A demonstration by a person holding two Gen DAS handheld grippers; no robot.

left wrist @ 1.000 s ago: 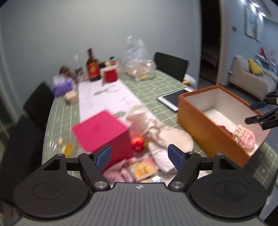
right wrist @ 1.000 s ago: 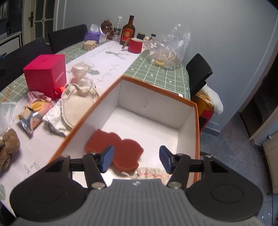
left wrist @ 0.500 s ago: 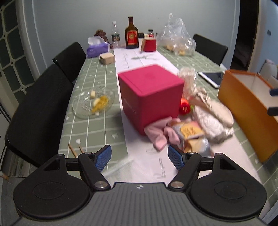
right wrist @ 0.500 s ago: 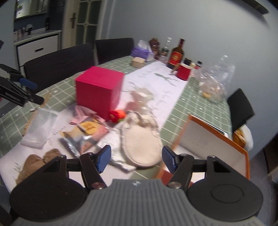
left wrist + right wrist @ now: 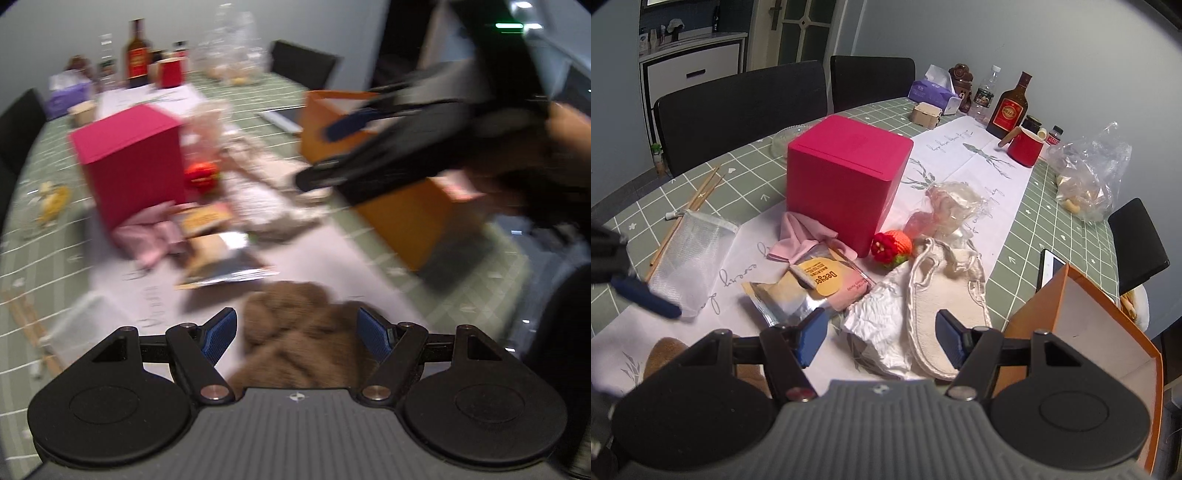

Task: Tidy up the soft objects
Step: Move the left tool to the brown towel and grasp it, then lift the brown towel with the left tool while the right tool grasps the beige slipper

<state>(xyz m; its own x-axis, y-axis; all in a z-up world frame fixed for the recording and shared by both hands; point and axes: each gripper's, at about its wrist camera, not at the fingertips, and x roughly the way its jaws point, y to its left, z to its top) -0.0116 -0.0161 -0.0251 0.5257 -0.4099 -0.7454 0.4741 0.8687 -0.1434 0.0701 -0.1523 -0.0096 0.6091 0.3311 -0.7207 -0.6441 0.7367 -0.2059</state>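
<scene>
A: Left wrist view first. What is the left gripper [image 5: 297, 334] doing?

B: Its jaws stand wide apart, gripping nothing. The brown plush toy [image 5: 306, 332] lies on the table between and just beyond the fingertips; blur hides whether the pads touch it. Ahead to the left sits the crimson box [image 5: 129, 162], with the orange box [image 5: 406, 214] ahead to the right. The right gripper [image 5: 321, 155] crosses in from the right, above the orange box.

A: And the right wrist view?

B: The right gripper [image 5: 881, 338] has its jaws parted and empty. Beyond them lie the crumpled white cloth [image 5: 882, 317] and the cream drawstring pouch [image 5: 942, 291]. The knitted strawberry [image 5: 892, 248] sits farther ahead, touching the crimson box [image 5: 846, 177]; the orange box [image 5: 1104, 332] stands open just right.
</scene>
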